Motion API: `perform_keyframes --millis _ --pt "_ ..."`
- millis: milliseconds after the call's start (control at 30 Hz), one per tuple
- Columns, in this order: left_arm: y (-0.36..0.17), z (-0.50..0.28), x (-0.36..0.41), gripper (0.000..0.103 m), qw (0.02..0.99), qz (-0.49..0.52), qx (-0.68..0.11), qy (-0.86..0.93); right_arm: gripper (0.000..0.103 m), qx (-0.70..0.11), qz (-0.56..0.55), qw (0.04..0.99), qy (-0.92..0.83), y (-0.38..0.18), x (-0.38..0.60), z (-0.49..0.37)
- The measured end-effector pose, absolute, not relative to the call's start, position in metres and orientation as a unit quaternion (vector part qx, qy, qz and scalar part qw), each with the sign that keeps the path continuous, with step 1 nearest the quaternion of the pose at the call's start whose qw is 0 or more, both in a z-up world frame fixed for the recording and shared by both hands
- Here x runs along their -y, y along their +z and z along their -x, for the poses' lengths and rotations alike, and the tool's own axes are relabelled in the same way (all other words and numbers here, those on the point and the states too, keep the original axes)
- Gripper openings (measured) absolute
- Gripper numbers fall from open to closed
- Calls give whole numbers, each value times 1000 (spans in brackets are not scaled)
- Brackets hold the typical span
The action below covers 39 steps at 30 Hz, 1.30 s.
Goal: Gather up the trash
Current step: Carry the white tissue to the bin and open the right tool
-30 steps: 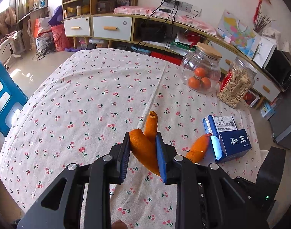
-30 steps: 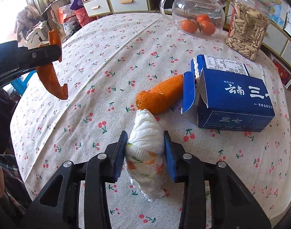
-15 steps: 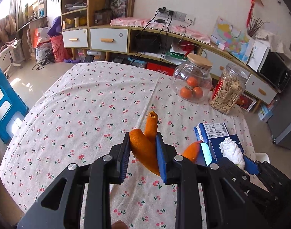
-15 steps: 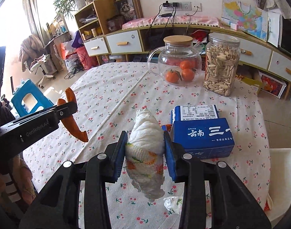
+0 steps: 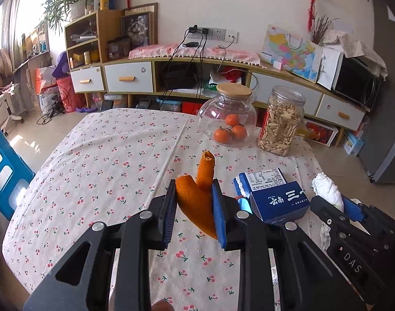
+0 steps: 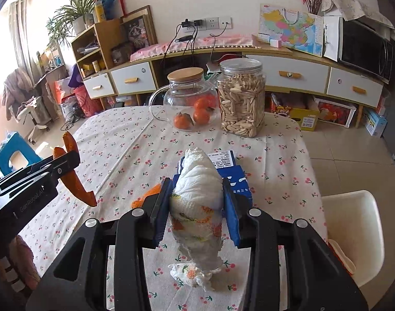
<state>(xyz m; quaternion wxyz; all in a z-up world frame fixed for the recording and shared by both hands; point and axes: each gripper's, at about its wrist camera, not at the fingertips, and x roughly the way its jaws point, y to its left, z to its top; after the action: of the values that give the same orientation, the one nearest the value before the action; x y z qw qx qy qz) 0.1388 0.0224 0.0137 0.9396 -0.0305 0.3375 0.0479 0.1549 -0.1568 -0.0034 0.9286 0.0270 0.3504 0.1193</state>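
Note:
My left gripper (image 5: 195, 199) is shut on a curled strip of orange peel (image 5: 197, 194), held above the cherry-print tablecloth (image 5: 107, 160). In the right wrist view that peel (image 6: 73, 178) hangs from the left gripper at the left edge. My right gripper (image 6: 196, 202) is shut on a crumpled white tissue (image 6: 197, 197) stained orange; the same tissue (image 5: 327, 189) shows at the right of the left wrist view. A second small tissue wad (image 6: 189, 274) lies on the cloth below it. Another piece of orange peel (image 6: 148, 197) lies beside a blue carton (image 5: 275, 197), partly hidden by my right fingers.
At the table's far side stand a glass jar of oranges (image 6: 189, 103) with a wooden lid and a plastic jar of seeds (image 6: 241, 98). A cream chair (image 6: 352, 228) stands at the right edge. A blue stool (image 5: 3, 176) is on the floor left. Cabinets line the wall.
Both grippers have risen and pulled back from the table, each keeping its load. The view now takes in more of the room, and the small tissue wad on the cloth has come into sight.

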Motion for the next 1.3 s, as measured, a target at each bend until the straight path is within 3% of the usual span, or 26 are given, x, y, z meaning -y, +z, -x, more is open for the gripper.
perform_keyframes --millis 1167,1200,1300 --pt "25 -141 171 26 938 -34 -332 -95 36 -320 -80 939 -95 26 353 -129" --pt "24 -141 177 26 937 -36 -332 -98 37 -323 -81 937 -100 26 357 -129" --pt "23 -140 192 26 936 -42 -333 -109 69 -334 -92 931 -118 23 372 -128"
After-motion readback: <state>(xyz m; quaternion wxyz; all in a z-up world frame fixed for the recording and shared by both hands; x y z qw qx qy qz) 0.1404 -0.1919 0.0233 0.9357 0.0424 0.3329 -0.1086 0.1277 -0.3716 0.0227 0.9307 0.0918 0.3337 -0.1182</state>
